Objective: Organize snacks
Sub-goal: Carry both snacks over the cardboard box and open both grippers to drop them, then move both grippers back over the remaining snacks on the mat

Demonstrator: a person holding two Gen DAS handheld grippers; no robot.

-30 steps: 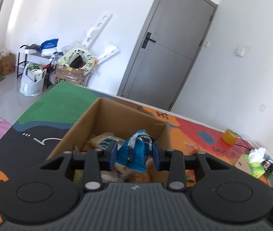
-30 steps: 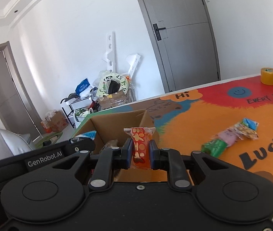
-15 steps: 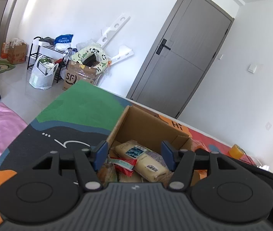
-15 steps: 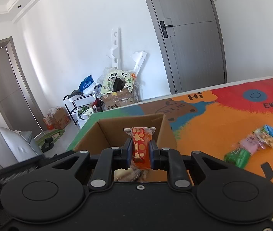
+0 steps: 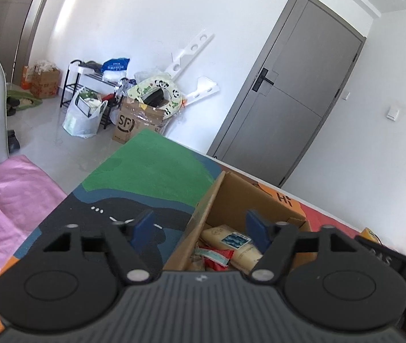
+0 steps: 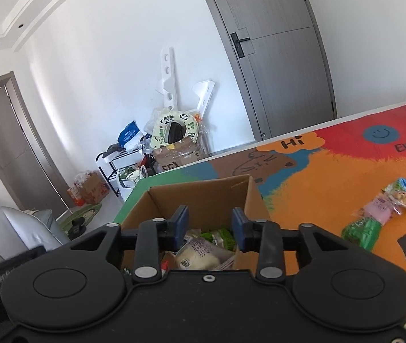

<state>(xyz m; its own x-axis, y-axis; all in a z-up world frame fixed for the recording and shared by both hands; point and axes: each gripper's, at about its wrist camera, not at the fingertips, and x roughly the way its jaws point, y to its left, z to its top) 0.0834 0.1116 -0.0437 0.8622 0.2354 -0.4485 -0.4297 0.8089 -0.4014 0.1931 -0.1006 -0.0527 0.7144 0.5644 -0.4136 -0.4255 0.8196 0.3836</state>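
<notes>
The cardboard box (image 6: pixel 203 200) stands on the desk (image 6: pixel 331 177) and serves as the landmark. Both grippers hang at its near rim. The left gripper (image 5: pixel 200 227) has just been opening; its fingers (image 5: pixel 143 225) are spread wide with nothing between them, straddling the box's left wall. The right gripper (image 6: pixel 209 224) has also just been opening; its fingers (image 6: pixel 180 223) are parted moderately and hold nothing, above packets already inside the box, among them a pale wrapped bun (image 6: pixel 197 254).

To the right of the box, well apart from it, a cluster of snack bags (image 6: pixel 380 214) lies on the desk: green, pink and clear packets. These look light, soft and crinkly, with slick film that could slide. A hold across the flat sealed edge or the middle of one bag should grip best without crushing the contents.
</notes>
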